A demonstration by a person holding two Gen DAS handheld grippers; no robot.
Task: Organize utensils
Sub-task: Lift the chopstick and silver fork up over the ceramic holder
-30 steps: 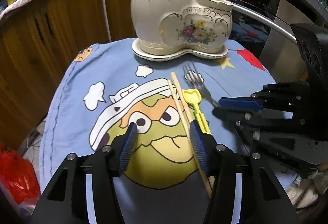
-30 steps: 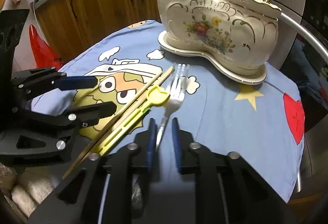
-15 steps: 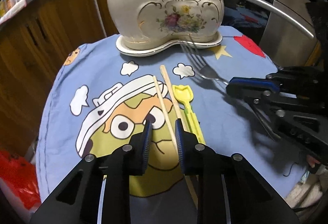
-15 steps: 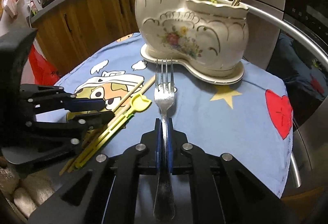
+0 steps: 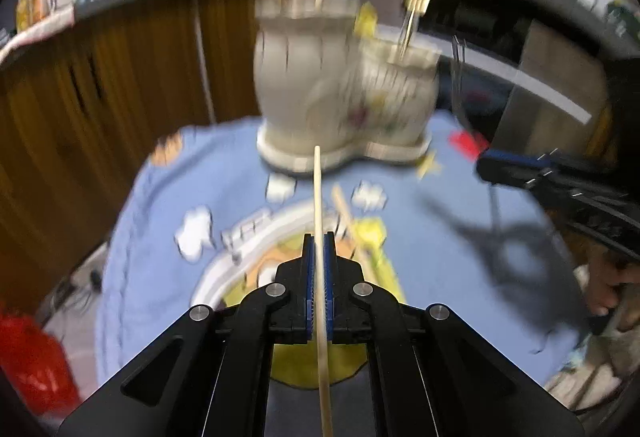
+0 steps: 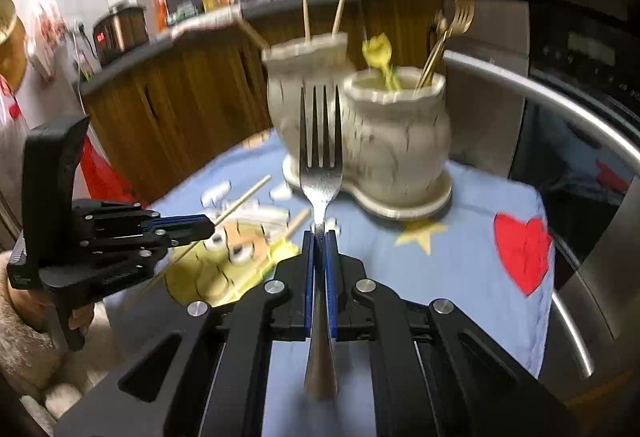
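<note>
Left gripper (image 5: 319, 237) is clamped on 1 chopstick (image 5: 318, 193), frame centre – right gripper (image 6: 319, 235) pinches a fork (image 6: 321, 173), tines up, before the holder (image 6: 384, 133) at upper centre.

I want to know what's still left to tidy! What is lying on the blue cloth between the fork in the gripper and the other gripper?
In the right wrist view, one chopstick and a yellow spoon lie there.
</note>
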